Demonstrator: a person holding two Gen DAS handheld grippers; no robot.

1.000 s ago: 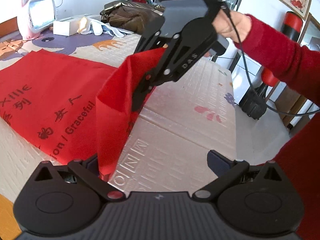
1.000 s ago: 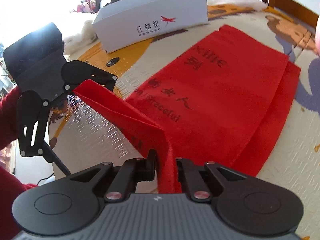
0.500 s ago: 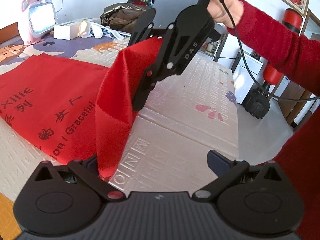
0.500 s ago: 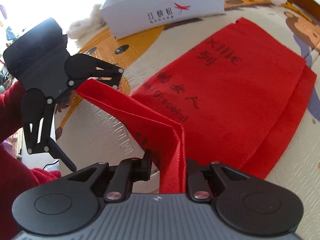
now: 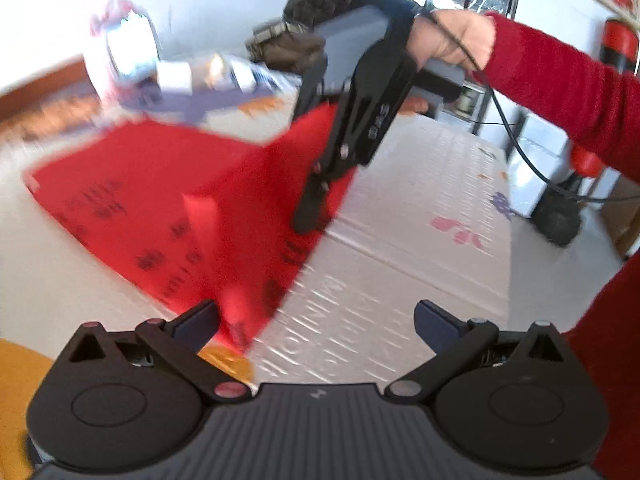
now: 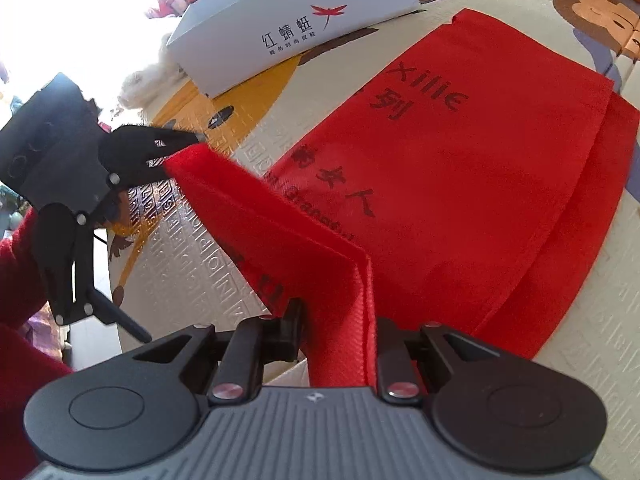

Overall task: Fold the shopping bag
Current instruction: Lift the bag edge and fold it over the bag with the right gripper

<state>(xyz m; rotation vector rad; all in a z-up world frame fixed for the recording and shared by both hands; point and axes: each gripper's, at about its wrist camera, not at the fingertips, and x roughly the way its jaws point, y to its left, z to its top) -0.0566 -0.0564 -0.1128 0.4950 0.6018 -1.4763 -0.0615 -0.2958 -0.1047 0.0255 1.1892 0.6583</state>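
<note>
Best now: right gripper [image 6: 338, 334], jaws narrow around the red non-woven shopping bag [image 6: 460, 184], carries it over evenly; left gripper [image 5: 316, 326] jaws wide.

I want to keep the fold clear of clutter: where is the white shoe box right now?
In the right wrist view the white shoe box lies on the play mat at the top centre, just beyond the far edge of the red shopping bag, apart from it.

The white box [image 6: 296, 28] carries the Chinese characters 红蜻蜓 beside a red dragonfly logo, with a smaller line beneath too small to read. The red shopping bag [image 6: 460, 168] shows dark print: "xille", partly hidden "Graceful", and Chinese characters.
</note>
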